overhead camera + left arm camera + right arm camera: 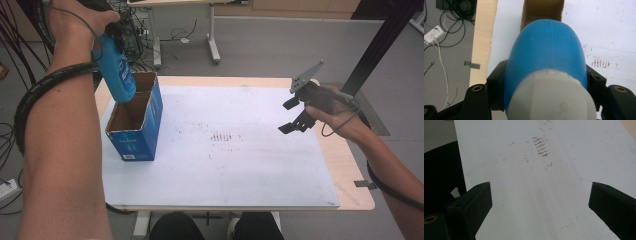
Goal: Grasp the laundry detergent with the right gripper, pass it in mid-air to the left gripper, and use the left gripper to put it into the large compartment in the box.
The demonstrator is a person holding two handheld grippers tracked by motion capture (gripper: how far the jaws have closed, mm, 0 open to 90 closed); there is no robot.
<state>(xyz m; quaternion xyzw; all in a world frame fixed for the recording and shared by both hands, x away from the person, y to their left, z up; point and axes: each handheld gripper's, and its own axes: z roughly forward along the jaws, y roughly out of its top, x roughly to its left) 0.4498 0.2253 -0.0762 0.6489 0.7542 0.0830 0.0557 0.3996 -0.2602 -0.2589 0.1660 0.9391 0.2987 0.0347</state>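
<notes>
From the high view, a white sheet (235, 145) is covering most of a pale wooden table (350, 165), and brownish marks (222, 137) are showing near the sheet's middle. Grey floor, tangled cables (135, 35) and the legs of another table are lying beyond the far edge. An open blue box (136, 120) is standing on the sheet's left end. The left hand (75, 20) is reaching in high above the box, and its left gripper (112, 32) is clamping a blue bottle (115, 72) by the upper end, bottom hanging down and tilted just over the box's open top. Well to the right of the box, the right hand (335, 112) is holding the right gripper (295, 116) above the sheet, jaws standing apart with nothing between them.

In the left gripper view, the bottle (546, 57) is sitting squeezed between the black jaws, its pale cap (551, 97) nearest the camera, and the box (541, 11) is opening just beyond it.

In the right gripper view, the jaws are gaping wide over the sheet (524, 195), marks (541, 147) ahead.
</notes>
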